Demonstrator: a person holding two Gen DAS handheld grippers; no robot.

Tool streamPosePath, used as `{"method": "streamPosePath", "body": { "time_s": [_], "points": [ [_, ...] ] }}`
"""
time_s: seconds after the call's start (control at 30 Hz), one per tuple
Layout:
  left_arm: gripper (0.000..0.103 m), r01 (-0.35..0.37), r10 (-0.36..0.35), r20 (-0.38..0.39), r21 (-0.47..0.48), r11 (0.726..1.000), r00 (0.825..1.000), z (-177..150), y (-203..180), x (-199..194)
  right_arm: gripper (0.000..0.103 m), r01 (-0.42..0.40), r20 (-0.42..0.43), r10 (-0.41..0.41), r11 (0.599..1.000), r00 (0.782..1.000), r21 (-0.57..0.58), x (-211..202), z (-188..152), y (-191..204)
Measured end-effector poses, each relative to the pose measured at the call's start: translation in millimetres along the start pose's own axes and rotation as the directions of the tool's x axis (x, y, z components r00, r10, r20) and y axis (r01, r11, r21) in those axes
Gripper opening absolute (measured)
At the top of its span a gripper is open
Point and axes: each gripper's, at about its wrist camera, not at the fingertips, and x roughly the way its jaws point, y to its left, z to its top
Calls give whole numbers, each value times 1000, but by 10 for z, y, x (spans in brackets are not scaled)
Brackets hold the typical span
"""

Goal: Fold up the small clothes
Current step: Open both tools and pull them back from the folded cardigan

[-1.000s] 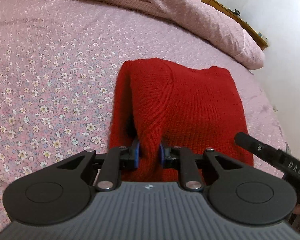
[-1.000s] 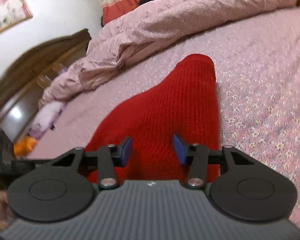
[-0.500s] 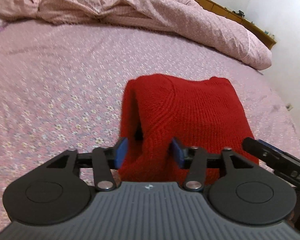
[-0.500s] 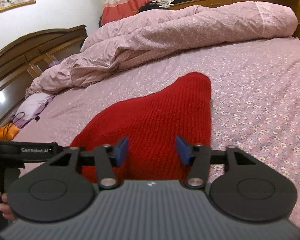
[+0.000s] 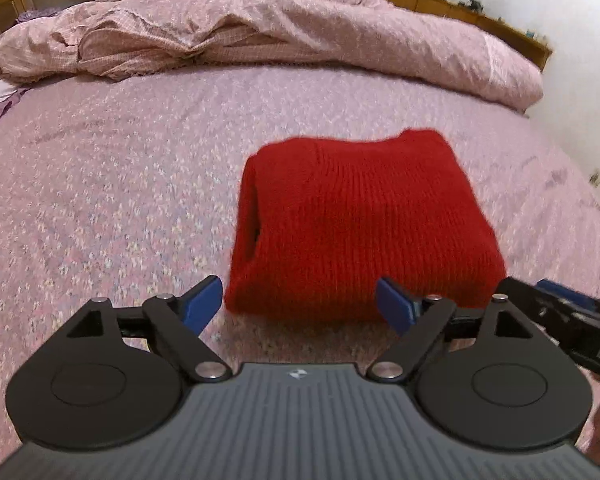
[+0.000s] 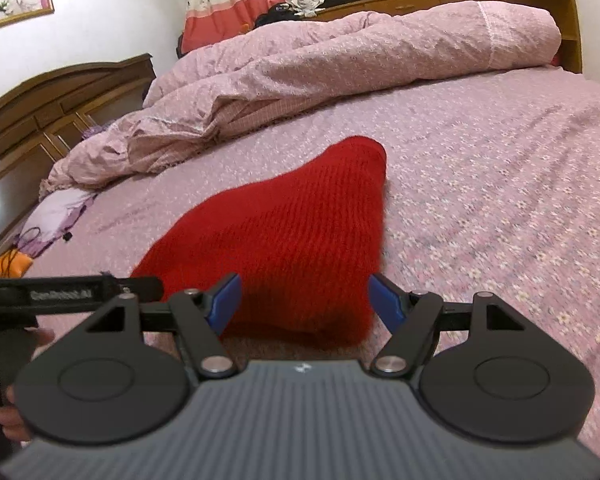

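Observation:
A red knitted garment [image 5: 360, 220] lies folded into a compact rectangle on the pink flowered bedsheet [image 5: 120, 184]. It also shows in the right wrist view [image 6: 284, 240]. My left gripper [image 5: 300, 304] is open and empty, just short of the garment's near edge. My right gripper [image 6: 304, 300] is open and empty, its jaws wide on either side of the garment's near end. The right gripper's arm [image 5: 572, 320] shows at the right edge of the left wrist view, and the left gripper's arm [image 6: 60, 292] shows at the left of the right wrist view.
A crumpled pink duvet [image 5: 300, 28] lies along the far side of the bed. A wooden headboard [image 6: 60, 100] stands at the left, with purple and orange items [image 6: 52, 216] beside it. A white wall [image 5: 580, 40] is at the right.
My left gripper let go of the red garment's fold and opened wide. Both grippers pulled back from the garment, which now lies flat and folded.

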Motion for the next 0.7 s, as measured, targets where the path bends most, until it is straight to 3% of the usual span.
{"method": "streamPosePath", "body": {
  "time_s": [0.37, 0.7],
  "points": [
    [88, -58, 58, -79, 6, 998, 995, -236, -78, 76, 73, 41, -64, -40, 999, 997, 11, -16, -247, -23],
    [88, -87, 89, -94, 24, 996, 992, -247, -123, 120, 73, 68, -95, -67, 998, 993, 11, 29, -331, -27]
  ]
}}
